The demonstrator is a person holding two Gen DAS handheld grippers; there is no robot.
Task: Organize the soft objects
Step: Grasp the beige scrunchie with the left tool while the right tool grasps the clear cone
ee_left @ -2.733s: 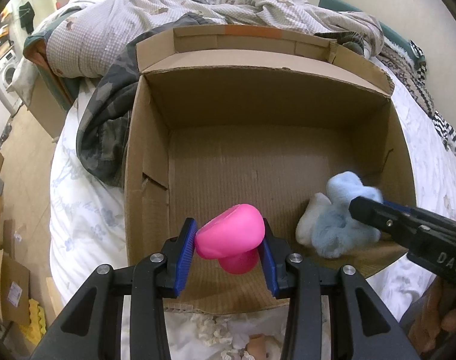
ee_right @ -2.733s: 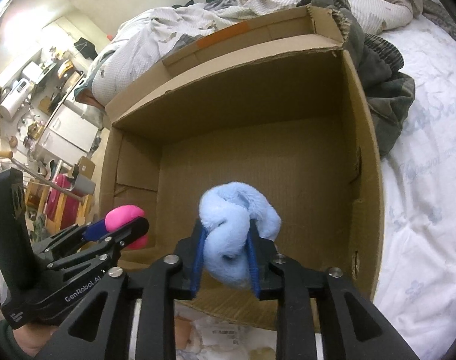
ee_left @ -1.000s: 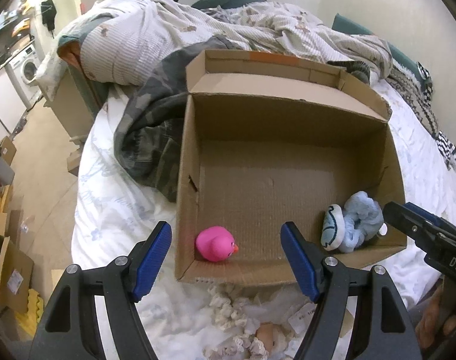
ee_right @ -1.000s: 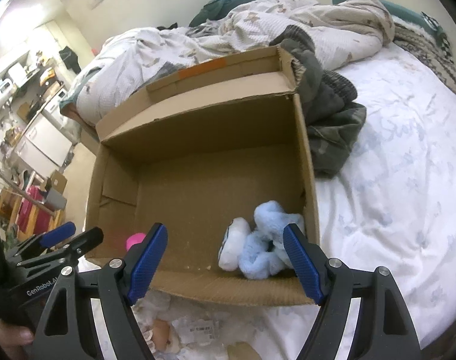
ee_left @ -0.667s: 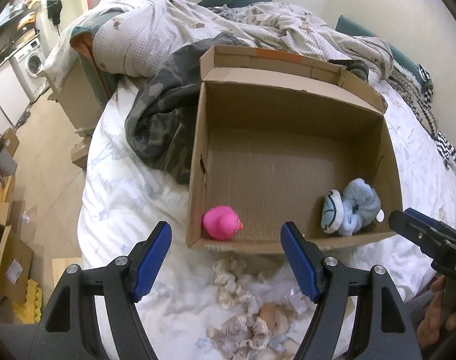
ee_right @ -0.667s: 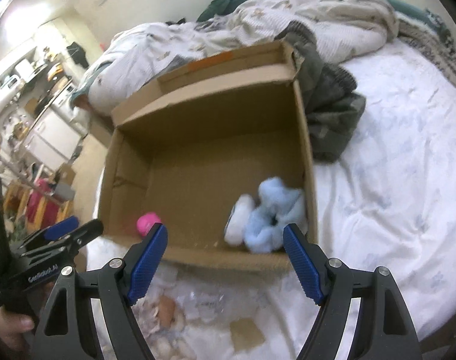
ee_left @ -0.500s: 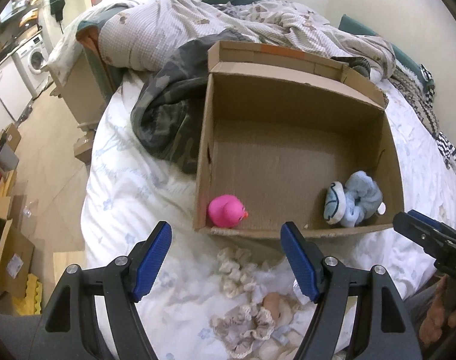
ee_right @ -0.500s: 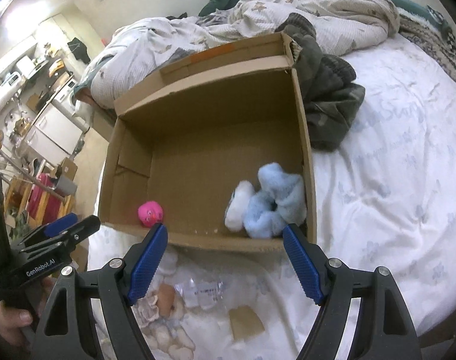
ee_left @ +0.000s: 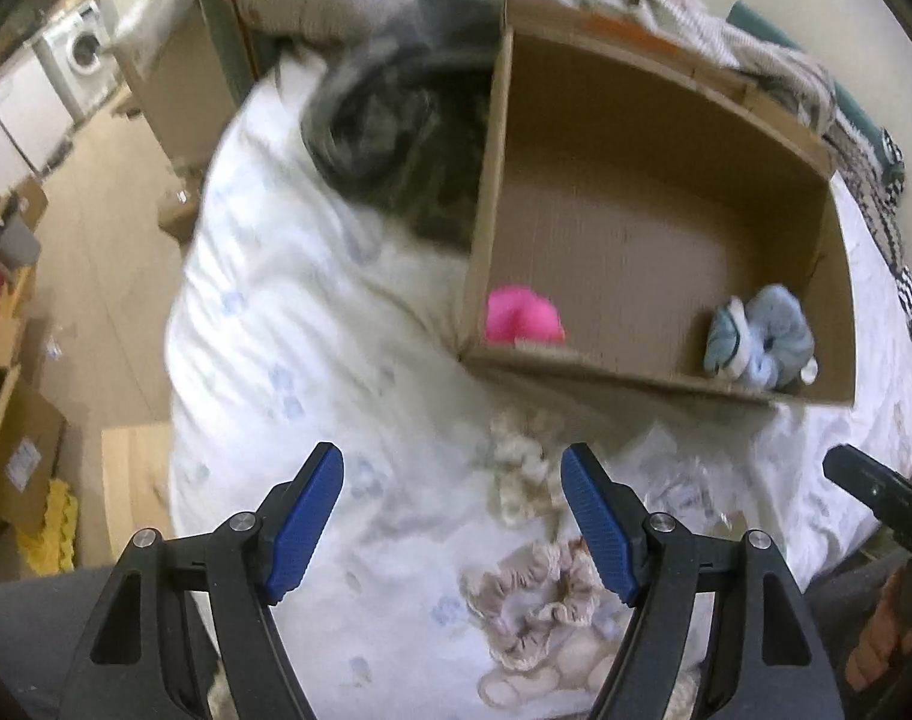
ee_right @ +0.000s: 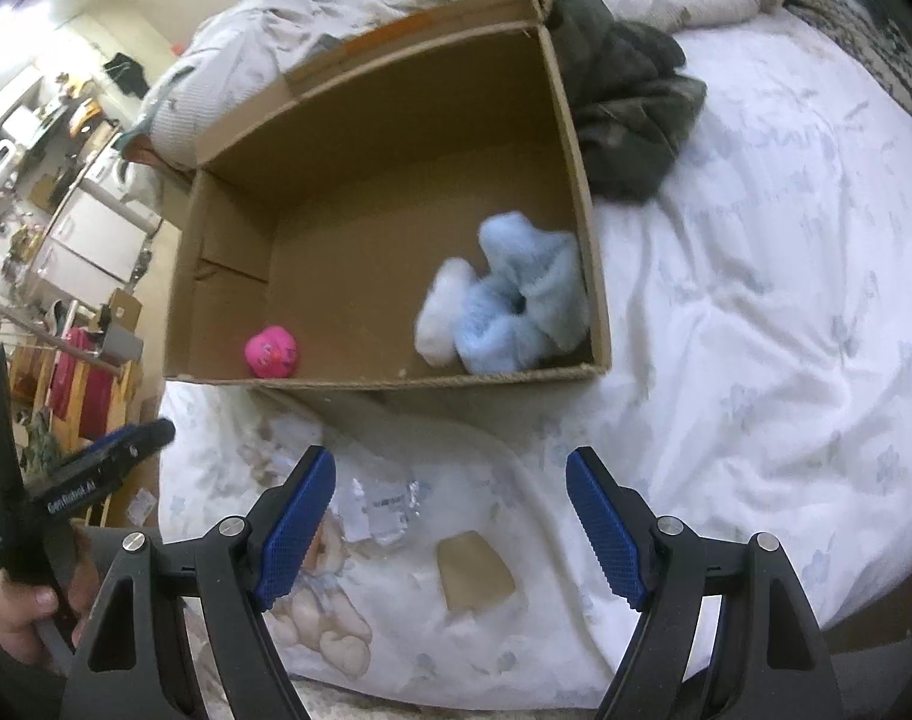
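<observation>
Two grippers: both spread wide, nothing held
Left gripper (ee_left: 453, 513): jaws wide apart, empty, over white bedding (ee_left: 312, 360); frilly beige soft toy (ee_left: 534, 594) lay just below, between the blue pads
Right gripper (ee_right: 450, 510): jaws wide apart, empty; plastic wrapper (ee_right: 384, 507) and tan card piece (ee_right: 474, 570) on the bedding between the fingers
Cardboard box (ee_right: 390, 384): beyond both jaws
Pink duck (ee_right: 271, 352): in box, near-left corner
Blue plush (ee_right: 510, 300): in box, near-right corner, touching the wall
Dark garment (ee_right: 624, 114): beside the box

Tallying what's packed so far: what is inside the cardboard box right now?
Inside the cardboard box: a pink rubber duck in one near corner, a light blue plush toy in the other. The floor between shows bare; anything under the plush is hidden.
</observation>
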